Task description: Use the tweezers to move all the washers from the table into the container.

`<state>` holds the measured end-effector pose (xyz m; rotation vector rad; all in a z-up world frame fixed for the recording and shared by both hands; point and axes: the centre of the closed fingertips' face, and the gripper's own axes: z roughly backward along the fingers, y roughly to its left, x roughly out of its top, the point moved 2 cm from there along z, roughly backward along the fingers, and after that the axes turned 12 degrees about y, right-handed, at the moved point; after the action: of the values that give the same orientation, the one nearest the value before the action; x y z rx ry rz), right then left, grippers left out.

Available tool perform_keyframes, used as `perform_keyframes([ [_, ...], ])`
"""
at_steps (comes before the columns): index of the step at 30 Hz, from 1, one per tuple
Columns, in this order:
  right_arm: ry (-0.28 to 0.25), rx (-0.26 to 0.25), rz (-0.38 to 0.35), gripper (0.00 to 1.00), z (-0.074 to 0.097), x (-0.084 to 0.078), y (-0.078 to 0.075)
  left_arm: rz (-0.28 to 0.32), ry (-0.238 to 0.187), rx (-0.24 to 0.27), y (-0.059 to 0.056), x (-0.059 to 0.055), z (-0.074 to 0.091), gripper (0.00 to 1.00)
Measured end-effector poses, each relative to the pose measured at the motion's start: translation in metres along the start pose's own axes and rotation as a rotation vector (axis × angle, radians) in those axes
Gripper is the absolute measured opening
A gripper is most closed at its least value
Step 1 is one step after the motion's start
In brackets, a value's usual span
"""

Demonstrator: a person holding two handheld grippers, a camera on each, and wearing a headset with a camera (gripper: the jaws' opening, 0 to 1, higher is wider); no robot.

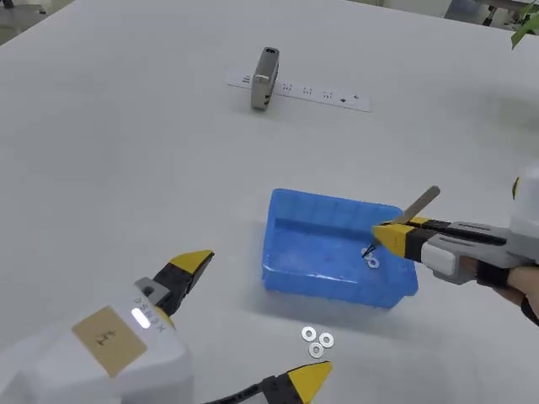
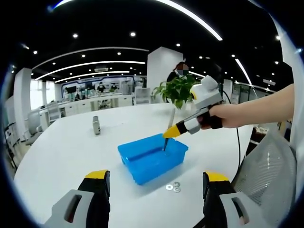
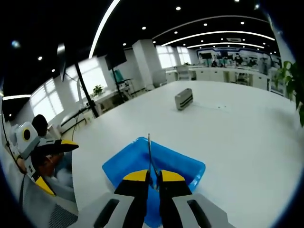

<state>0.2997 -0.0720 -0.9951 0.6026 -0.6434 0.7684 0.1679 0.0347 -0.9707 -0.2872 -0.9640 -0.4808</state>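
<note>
The right gripper [image 1: 383, 234] reaches in from the right side of the white table [image 1: 126, 151], a person's hand [image 2: 223, 116] around its handle. Its yellow-tipped jaws are pressed together on a pair of silver tweezers [image 1: 404, 217]. The tweezers slant down and to the left, with their points inside the blue container [image 1: 290, 252], close to its right wall. In the head view one washer [image 1: 371, 263] sits right at those points, inside the container. Whether the tweezers are pinching it or it lies on the container floor cannot be told. In the right gripper view the tweezers run straight ahead from between the closed jaws, over the container's near part. The left gripper [image 1: 269, 309] is at the near left, its two jaws spread wide with nothing between them, and it is pointed toward the container. Three more washers [image 1: 317, 339] lie close together on the table just in front of the container's near wall, between that wall and the left gripper's right jaw. Far across the table, well apart from the container, a small grey device [image 1: 265, 77] stands on a white strip [image 1: 320, 93] printed with dark marks. In the left gripper view a leafy green plant [image 2: 178, 90] shows beyond the far right edge of the table.
</note>
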Motion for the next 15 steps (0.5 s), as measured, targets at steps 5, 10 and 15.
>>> perform_keyframes([
  [5,0.022,0.008,0.001,0.04,-0.012,0.000,-0.004,0.005,0.000,0.001,0.001,-0.001,0.000,0.81],
  [10,0.063,0.009,0.008,0.04,-0.021,-0.007,-0.006,0.006,0.005,0.002,0.001,-0.002,0.000,0.81],
  [15,0.099,0.004,0.024,0.04,-0.024,-0.014,-0.008,0.006,0.007,0.001,0.001,-0.002,-0.001,0.80],
])
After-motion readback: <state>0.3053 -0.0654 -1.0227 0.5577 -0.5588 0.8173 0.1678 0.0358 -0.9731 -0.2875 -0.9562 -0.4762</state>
